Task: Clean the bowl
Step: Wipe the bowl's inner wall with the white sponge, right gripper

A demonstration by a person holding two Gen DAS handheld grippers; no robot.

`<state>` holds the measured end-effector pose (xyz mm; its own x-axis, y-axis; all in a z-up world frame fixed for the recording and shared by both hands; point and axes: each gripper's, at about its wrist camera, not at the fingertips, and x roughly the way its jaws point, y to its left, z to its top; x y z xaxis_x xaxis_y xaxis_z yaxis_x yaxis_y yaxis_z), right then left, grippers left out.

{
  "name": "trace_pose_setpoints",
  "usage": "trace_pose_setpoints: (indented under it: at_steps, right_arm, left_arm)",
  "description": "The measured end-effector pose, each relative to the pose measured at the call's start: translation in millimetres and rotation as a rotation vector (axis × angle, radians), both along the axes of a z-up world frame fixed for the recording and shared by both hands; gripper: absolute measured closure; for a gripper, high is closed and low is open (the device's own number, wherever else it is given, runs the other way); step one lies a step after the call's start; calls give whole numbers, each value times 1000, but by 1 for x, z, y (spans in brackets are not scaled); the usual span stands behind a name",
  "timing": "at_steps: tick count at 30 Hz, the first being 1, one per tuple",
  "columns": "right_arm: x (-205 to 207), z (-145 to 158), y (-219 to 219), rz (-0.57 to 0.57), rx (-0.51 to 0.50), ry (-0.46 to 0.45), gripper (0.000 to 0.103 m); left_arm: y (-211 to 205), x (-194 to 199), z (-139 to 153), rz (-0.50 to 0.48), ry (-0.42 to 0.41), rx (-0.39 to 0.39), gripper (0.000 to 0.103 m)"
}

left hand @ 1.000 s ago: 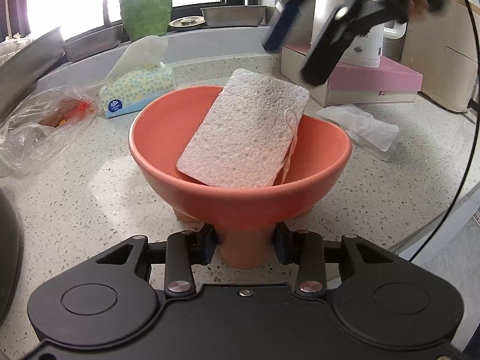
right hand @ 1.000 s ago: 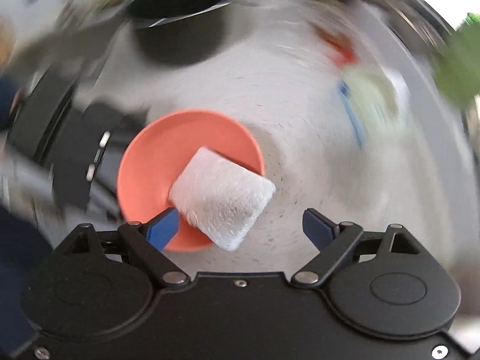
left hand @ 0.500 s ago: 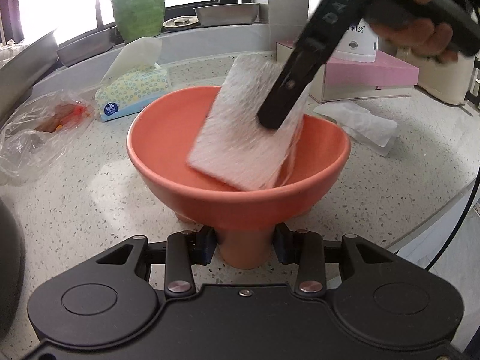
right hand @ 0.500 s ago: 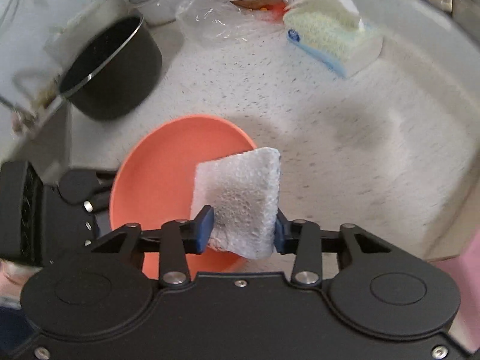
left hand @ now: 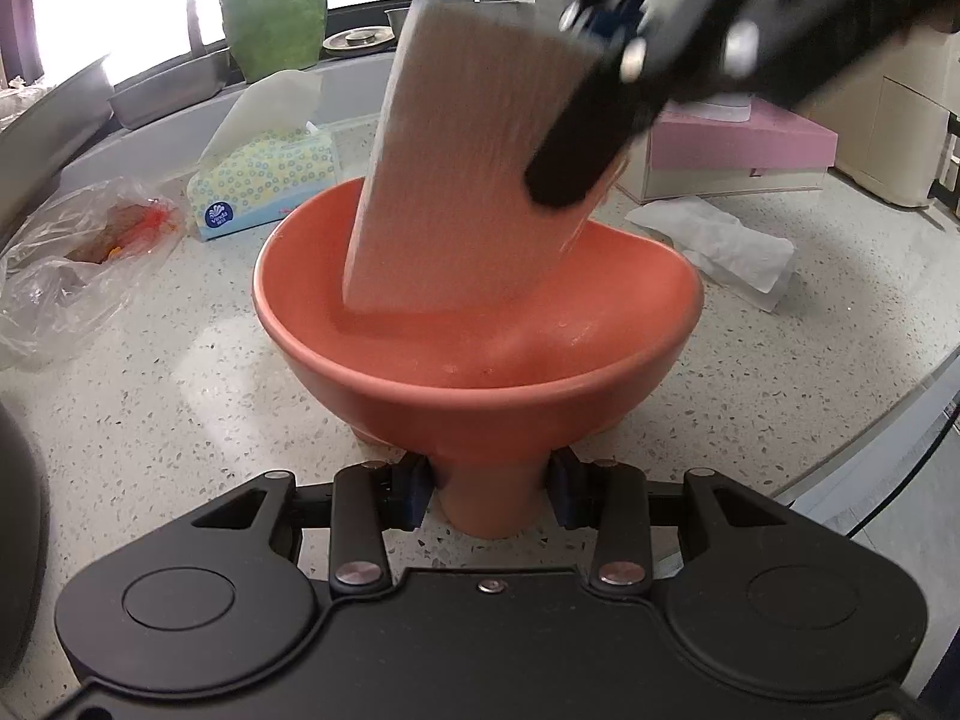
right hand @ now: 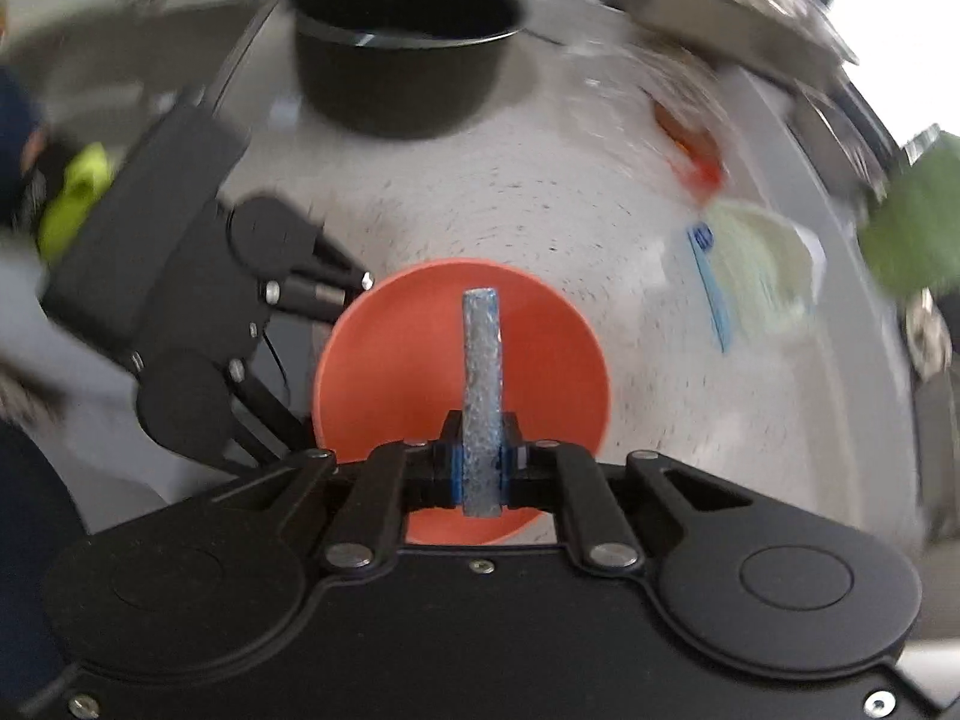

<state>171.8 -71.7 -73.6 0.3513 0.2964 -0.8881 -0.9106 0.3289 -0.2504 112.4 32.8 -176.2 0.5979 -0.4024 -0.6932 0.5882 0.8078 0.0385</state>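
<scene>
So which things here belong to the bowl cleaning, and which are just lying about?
In use:
- orange bowl, its foot held by the left tongs
- white sponge, clamped edge-on in the right tongs

Lying about:
- tissue pack
- plastic bag
- crumpled paper towel
- black pot
- pink box

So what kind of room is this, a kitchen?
Most likely a home kitchen: a speckled stone countertop, a dark cooking pot, and metal trays along the window sill.
</scene>
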Motion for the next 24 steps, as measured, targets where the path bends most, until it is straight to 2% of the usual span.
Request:
trace_pose_setpoints:
  at_steps: [5,9,13,20,23,24]
  right_arm:
    - [-5,-19,13,41,-75,-42,91]
    - [-6,-25,17,36,-80,-100,91]
    - [-11,-35,21,13,-129,-178,91]
    - [-30,-41,16,113,-105,-239,92]
    - [-31,-43,14,147,-108,-247,92]
    - [-29,-42,15,150,-137,-204,92]
  left_arm:
    - [2,0,0,5,-2,-10,65]
    - [4,-1,-1,14,-1,-23,65]
    - [4,-1,-1,17,-1,-27,65]
    - [3,0,-1,4,-7,-19,65]
    - [3,0,0,3,-8,-20,65]
    - [3,1,0,2,-9,-21,65]
